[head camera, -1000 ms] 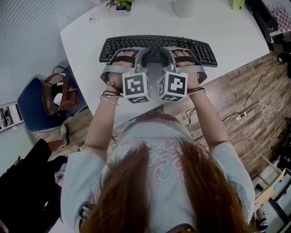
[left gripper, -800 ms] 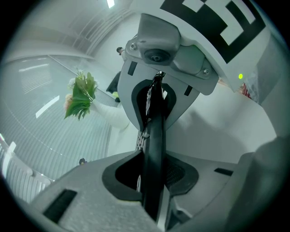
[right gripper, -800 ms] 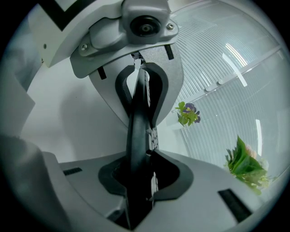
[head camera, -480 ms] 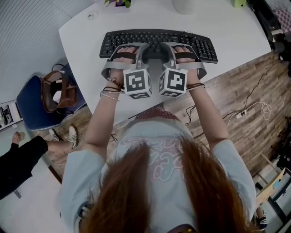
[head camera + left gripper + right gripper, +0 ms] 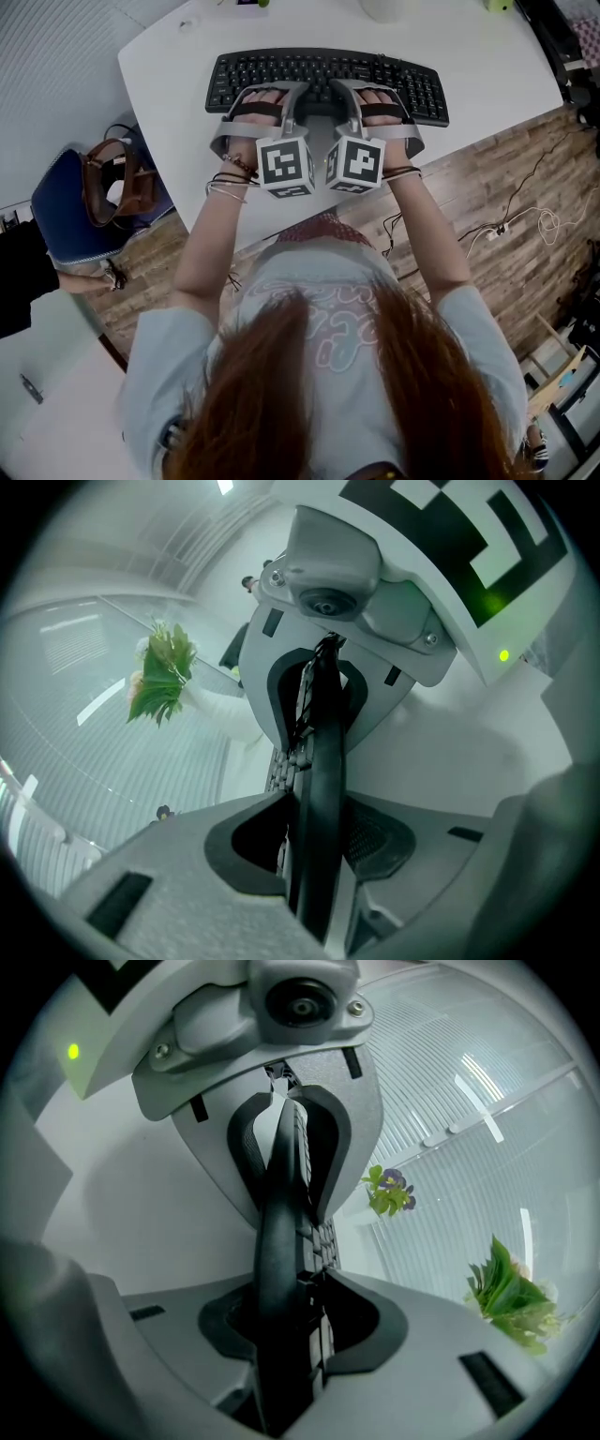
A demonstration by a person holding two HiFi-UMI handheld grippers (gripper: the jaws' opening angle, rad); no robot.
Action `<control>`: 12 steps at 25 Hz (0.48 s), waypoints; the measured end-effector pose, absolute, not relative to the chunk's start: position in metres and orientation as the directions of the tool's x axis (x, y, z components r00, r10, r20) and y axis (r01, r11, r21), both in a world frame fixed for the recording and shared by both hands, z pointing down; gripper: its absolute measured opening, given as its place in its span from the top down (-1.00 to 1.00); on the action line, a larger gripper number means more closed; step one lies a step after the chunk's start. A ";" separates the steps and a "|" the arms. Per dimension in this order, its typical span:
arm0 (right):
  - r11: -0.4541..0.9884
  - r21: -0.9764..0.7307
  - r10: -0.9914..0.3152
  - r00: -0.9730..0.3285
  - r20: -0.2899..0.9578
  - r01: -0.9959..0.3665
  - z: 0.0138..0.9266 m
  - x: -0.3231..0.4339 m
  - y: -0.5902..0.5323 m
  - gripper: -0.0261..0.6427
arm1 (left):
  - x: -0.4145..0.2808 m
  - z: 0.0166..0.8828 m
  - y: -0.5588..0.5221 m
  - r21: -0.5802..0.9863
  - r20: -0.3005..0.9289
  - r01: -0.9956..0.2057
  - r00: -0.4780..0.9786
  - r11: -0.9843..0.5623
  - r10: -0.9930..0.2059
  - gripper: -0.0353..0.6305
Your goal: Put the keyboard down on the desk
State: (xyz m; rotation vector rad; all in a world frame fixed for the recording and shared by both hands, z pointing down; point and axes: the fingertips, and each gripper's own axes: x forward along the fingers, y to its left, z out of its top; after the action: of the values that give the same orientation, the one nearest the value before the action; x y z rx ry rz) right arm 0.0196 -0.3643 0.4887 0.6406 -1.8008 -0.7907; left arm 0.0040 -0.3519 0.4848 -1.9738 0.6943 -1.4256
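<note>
A black keyboard [image 5: 417,91] lies flat on the white desk [image 5: 169,80], its long side across my view. Both grippers reach over its near edge at the middle, the left gripper [image 5: 286,96] beside the right gripper [image 5: 344,96]. In the left gripper view the keyboard's edge [image 5: 319,752] stands between the jaws of the left gripper [image 5: 319,829], with a gap showing at the right pad. The right gripper [image 5: 289,1321] likewise has the keyboard [image 5: 281,1232] between its jaws. Both sets of jaws are opening and no longer press on it.
A blue chair [image 5: 66,220] with a brown bag [image 5: 112,187] stands left of the desk. Cables [image 5: 525,225] trail over the wooden floor at right. A white pot [image 5: 382,9] and plants [image 5: 511,1288] sit at the desk's far side.
The keyboard and both grippers have shifted slightly farther up the desk. The person in black at the lower left has walked off toward the left edge.
</note>
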 end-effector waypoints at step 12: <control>0.653 0.753 -0.728 -0.343 0.593 -0.085 0.497 0.019 -0.364 0.37 | 0.006 0.492 -0.350 -0.719 0.647 -0.089 0.276 -0.689 -0.711 0.44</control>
State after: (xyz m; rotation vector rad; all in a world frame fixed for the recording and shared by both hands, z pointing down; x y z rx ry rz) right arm 0.0192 -0.3636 0.4971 0.6496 -1.8218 -0.7670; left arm 0.0063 -0.3500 0.4924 -1.9887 0.7165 -1.4373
